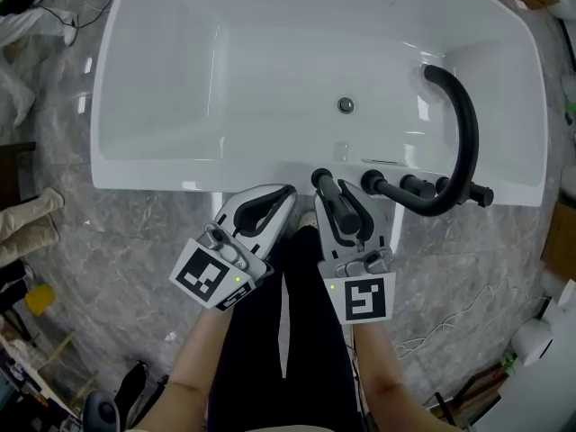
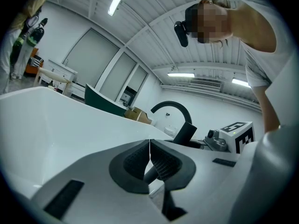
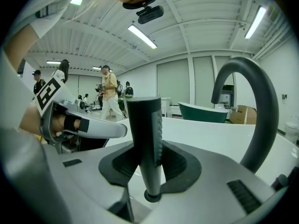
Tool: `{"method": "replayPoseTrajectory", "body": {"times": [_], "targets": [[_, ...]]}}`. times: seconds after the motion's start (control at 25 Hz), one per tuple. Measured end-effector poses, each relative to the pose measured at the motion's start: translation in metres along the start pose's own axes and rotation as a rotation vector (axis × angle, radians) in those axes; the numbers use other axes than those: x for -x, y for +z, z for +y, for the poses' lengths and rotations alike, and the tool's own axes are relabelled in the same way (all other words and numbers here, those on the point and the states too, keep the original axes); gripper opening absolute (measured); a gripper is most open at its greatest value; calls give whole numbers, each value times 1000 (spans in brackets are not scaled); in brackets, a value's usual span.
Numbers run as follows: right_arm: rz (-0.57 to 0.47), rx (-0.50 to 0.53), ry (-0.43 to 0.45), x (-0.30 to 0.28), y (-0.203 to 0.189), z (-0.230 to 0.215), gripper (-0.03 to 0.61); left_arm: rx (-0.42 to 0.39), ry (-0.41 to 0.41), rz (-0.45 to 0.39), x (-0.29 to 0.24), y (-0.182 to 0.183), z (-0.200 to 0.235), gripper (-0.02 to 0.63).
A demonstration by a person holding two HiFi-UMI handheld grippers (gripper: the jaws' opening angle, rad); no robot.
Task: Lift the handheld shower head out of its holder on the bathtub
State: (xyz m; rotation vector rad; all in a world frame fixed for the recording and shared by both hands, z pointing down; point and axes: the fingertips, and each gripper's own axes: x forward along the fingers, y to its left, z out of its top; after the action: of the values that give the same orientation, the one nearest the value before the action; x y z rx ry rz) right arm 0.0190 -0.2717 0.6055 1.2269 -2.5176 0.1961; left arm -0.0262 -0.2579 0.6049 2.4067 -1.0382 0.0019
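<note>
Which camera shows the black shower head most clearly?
Right gripper view: the shower head stands upright, close, clamped in the right gripper. The head view foreshortens it from above; the left gripper view catches only its top.

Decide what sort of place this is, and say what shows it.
Probably a showroom or workshop hall, not a home bathroom: a white bathtub stands free on a stone-patterned floor, a green tub stands beyond it, and people stand under strip lights.
</note>
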Motion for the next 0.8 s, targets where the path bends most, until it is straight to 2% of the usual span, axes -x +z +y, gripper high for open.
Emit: {"method": "replayPoseTrajectory", "body": {"times": [0.44,0.8], "targets": [[-16,12,6,16,33,7,132,-7,-11,-4,11,20,-9,11],[-27,20,16,34,75,9,132,-16,-33,-19,22,53,-34,11]]}}
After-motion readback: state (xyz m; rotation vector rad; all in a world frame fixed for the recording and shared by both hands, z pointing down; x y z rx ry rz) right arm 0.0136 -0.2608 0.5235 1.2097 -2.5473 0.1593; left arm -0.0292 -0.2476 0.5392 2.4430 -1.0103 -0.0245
